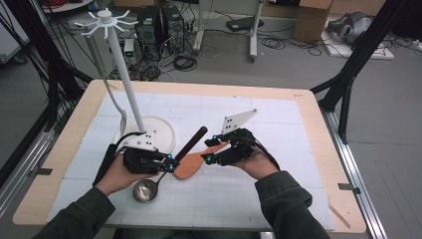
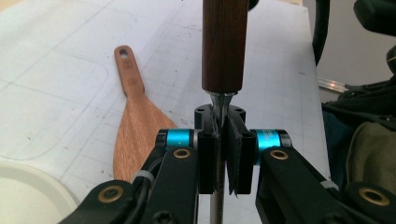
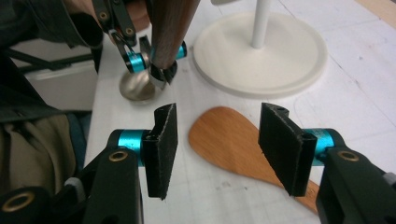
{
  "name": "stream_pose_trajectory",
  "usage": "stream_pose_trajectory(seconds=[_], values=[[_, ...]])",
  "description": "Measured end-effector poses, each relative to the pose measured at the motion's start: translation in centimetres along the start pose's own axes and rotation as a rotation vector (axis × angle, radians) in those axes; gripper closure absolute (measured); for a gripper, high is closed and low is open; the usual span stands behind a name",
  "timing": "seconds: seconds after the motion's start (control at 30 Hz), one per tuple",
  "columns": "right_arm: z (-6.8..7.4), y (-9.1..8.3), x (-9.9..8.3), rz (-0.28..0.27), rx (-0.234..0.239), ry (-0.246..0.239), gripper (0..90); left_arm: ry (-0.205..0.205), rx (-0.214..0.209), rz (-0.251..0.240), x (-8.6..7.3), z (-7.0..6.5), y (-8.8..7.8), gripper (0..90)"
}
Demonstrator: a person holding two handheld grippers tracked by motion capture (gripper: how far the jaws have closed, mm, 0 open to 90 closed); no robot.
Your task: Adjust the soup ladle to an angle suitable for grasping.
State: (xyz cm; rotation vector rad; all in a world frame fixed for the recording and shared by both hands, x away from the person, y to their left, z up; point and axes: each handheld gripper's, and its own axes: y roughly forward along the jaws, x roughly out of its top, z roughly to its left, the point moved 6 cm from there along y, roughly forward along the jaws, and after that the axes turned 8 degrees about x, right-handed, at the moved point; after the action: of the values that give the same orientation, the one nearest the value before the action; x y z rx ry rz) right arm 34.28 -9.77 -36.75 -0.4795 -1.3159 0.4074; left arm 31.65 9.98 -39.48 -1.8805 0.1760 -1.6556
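Observation:
A ladle with a dark wooden handle and a steel bowl is held by its thin metal neck. My left gripper is shut on that neck, and the handle sticks out past the jaws. A wooden spatula lies flat on the white mat just right of the ladle. My right gripper stands open over the spatula's blade, with its pads apart from the wood. Past it are the left gripper and the ladle's bowl.
A white utensil stand with a round base and a tall pole rises at the mat's left, close behind my left hand. A metal utensil hangs from its top rack. Bare white mat stretches to the right.

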Motion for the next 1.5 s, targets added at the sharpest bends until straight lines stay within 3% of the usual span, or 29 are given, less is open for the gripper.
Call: stream_pose_trajectory(seconds=[0.47,0.93,1.5], values=[[1.1,0.9,1.9,-0.072,0.029,0.002,46.6,-0.004,0.013,-0.052,1.6,0.0,-0.3,83.7],[1.7,1.3,4.0,-0.123,0.016,0.002,41.7,-0.013,0.039,-0.081,2.6,0.2,-0.3,83.8],[2.1,2.1,6.6,-0.158,-0.023,-0.038,50.9,-0.022,0.068,-0.099,3.4,0.2,0.0,83.8]])
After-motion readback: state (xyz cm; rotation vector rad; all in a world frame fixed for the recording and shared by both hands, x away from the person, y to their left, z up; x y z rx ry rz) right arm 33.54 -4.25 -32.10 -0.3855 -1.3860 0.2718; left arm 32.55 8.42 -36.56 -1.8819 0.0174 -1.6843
